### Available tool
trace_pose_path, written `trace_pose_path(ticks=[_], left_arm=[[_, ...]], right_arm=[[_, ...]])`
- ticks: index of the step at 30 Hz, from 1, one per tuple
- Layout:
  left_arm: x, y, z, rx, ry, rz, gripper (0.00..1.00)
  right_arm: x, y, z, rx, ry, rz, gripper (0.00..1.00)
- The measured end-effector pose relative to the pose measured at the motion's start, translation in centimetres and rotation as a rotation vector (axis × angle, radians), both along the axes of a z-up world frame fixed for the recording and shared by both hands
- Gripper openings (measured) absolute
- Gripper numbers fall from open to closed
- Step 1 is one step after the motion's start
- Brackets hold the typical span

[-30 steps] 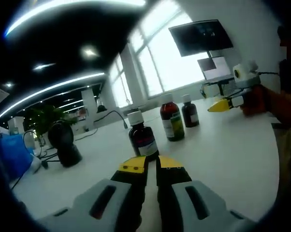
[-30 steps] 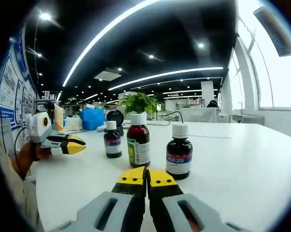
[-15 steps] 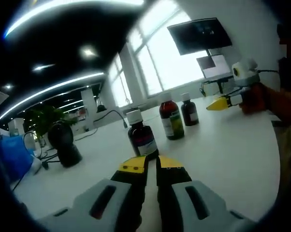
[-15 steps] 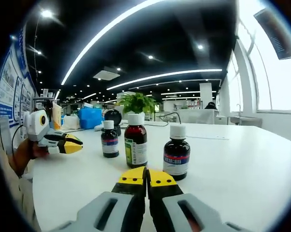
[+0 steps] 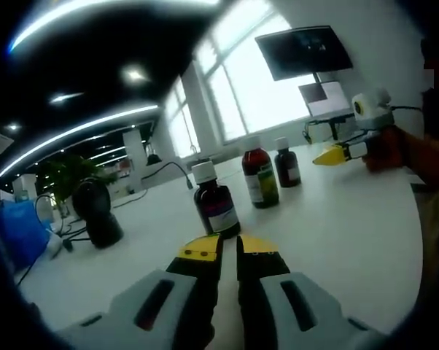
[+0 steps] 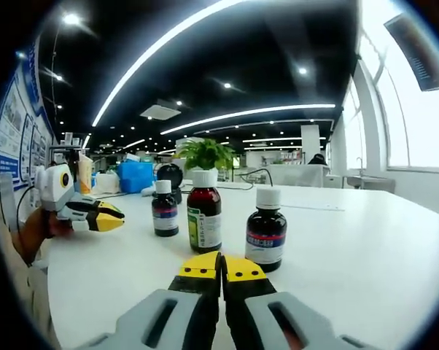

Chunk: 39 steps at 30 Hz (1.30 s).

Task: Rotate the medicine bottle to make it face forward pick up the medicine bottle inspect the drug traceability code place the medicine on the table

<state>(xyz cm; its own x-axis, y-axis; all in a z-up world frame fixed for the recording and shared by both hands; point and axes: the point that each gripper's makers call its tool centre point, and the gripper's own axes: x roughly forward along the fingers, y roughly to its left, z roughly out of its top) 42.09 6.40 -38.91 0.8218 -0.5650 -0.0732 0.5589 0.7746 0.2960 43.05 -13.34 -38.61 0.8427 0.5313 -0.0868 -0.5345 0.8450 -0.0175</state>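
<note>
3 dark bottles with white caps stood upright in a row on the white table (image 6: 365, 240): a small bottle (image 6: 164, 208), a tall bottle (image 6: 204, 211) with a green-edged label, and a blue-labelled bottle (image 6: 265, 229) nearest the right gripper (image 6: 221, 266). That gripper's yellow-tipped jaws were clenched together on nothing, just short of the bottles. The left gripper (image 5: 227, 247) was likewise pressed closed and empty, near the blue-labelled bottle.
</note>
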Motion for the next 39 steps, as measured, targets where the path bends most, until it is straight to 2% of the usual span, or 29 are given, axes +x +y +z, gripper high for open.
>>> trace_pose_path(ticks=[39], left_arm=[[-0.11,-0.05,-0.01,0.006,-0.004,0.004,0.0]], right_arm=[[-0.27,0.39,-0.25,-0.033,-0.004,0.0,0.0]])
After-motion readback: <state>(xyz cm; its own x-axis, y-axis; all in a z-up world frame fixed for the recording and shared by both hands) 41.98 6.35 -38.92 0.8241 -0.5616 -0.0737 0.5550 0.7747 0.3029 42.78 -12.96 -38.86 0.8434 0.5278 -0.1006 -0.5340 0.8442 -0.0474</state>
